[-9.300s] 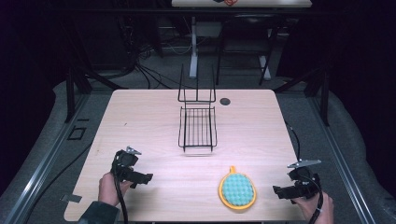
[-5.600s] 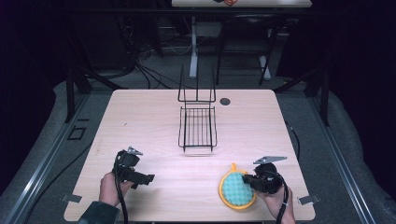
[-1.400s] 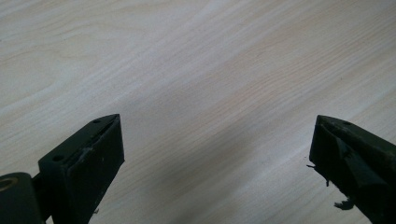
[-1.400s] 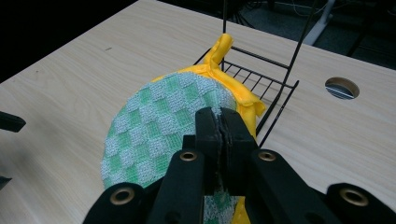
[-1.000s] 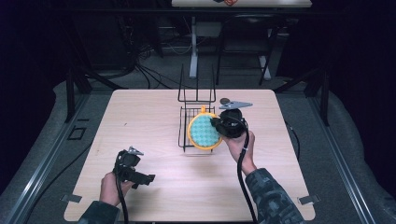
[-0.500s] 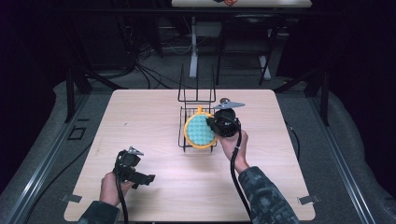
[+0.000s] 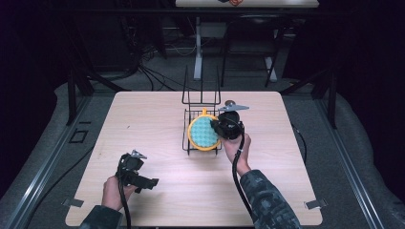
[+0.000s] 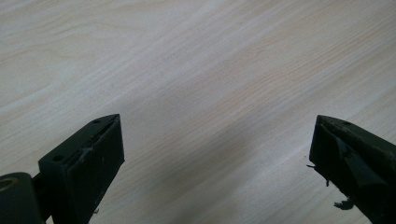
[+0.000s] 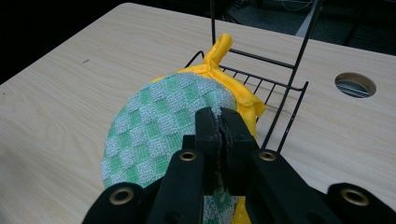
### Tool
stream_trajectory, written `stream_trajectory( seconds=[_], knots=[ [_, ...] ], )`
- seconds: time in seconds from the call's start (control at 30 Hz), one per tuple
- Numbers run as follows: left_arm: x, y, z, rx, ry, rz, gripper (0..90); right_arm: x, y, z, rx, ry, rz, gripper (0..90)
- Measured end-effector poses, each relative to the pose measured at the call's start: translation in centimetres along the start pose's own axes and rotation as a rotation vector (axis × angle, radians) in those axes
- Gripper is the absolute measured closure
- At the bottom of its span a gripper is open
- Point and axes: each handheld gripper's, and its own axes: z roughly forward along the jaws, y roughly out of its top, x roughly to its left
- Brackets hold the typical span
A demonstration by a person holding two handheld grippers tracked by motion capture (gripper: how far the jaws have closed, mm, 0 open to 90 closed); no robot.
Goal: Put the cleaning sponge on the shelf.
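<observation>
A round pot holder [image 7: 203, 133] with green checks and a yellow border hangs over the black wire rack [image 7: 192, 116] at the table's middle. My right gripper [image 7: 221, 129] is shut on its right edge. In the right gripper view the two jaws press together on the pot holder [image 9: 163, 126], whose yellow loop points up against the wire rack [image 9: 280, 88]. My left gripper [image 7: 152, 182] rests near the front left of the table, open, with bare wood between its jaws [image 8: 215, 158].
A round cable hole [image 7: 229, 102] lies just behind the rack; it also appears as a cable hole [image 9: 355, 84] at the right of the right gripper view. The wooden table [image 7: 143, 119] has wide bare areas left and right of the rack.
My right gripper picked the pot holder up from the front right of the table and carried it to the rack. Over the last second it lowered slightly. The left gripper stayed still.
</observation>
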Motion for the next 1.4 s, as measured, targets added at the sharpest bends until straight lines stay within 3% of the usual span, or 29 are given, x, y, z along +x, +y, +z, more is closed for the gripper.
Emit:
stream_trajectory(
  seconds=[0.97,1.13,1.4],
  knots=[
    [-0.1,0.1,0.1,0.003,-0.003,0.005,3.1,-1.1,-0.8,4.0,0.012,-0.051,0.033,86.6],
    [0.0,0.0,0.0,0.002,-0.004,0.004,3.1,-1.3,-1.2,5.1,0.039,-0.060,0.056,86.5],
    [-0.1,0.1,0.0,0.001,-0.005,0.005,3.1,-1.6,-1.4,5.9,0.054,-0.073,0.047,85.8]
  ],
)
